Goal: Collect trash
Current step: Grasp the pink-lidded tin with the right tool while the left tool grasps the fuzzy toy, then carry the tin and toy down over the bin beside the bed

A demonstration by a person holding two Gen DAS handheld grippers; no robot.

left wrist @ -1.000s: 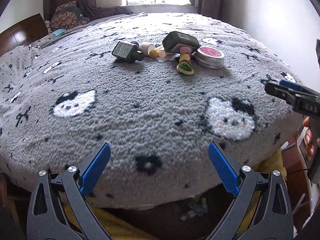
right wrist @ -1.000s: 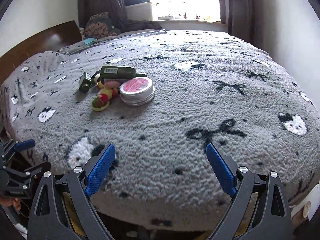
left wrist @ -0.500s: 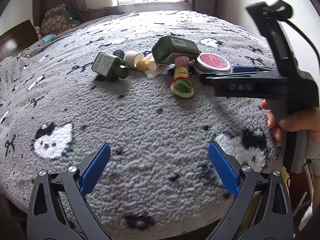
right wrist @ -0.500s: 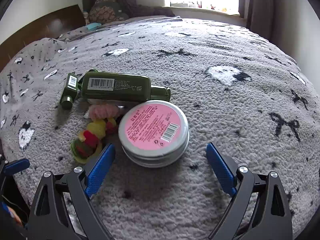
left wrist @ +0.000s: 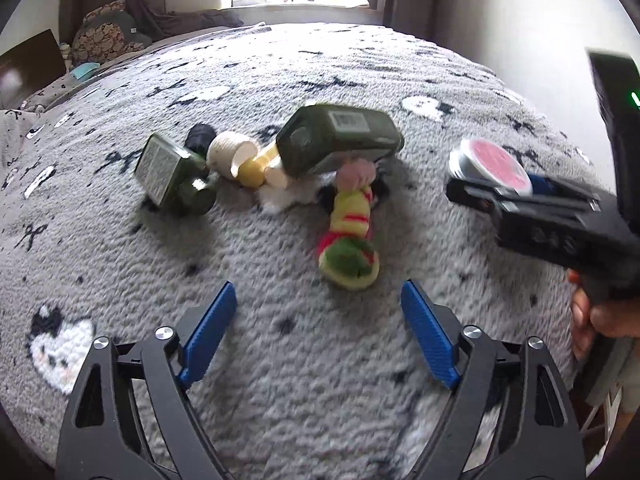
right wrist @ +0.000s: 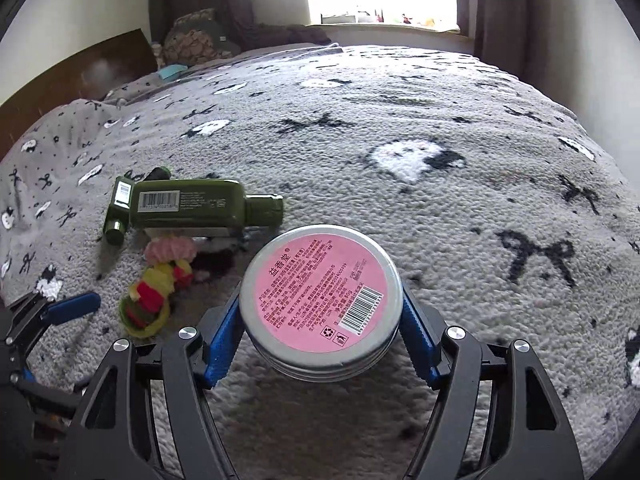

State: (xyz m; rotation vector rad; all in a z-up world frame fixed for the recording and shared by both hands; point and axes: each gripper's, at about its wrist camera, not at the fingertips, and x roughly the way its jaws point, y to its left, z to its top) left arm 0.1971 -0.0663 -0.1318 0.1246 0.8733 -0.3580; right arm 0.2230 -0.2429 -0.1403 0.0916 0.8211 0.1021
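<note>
So far, little of the collecting appears to be done: only the first item is being taken, and no bin or bag for the trash is seen in either view. The right claw (right wrist: 322,330) is closed onto the round tin with the pink label (right wrist: 321,294), whose rim is pressed between the blue pads (right wrist: 221,338) on both sides; in the right wrist view the tin seems to sit just above the grey fleece blanket (right wrist: 440,208) of the bed, though whether it is fully lifted cannot be told. The left claw (left wrist: 318,334) is held wide with nothing between its pads, hovering low over the blanket near the striped knitted toy (left wrist: 352,232). Left on the bed are a large dark green bottle (left wrist: 340,140) lying on its side, a smaller green bottle (left wrist: 172,172) to its left, a cream cap (left wrist: 232,152) and a yellow piece (left wrist: 256,168) between them, a small black object (left wrist: 200,136) behind, and what looks like a scrap of white paper (left wrist: 288,196) under the heap. These things are clustered together, touching or nearly so, well away from the pillows at the headboard. By this judgement the tin has yet to be carried off and dropped, and every other item is still to be picked up, so the task is near its start. The empty left claw is judged well placed for the toy next.
</note>
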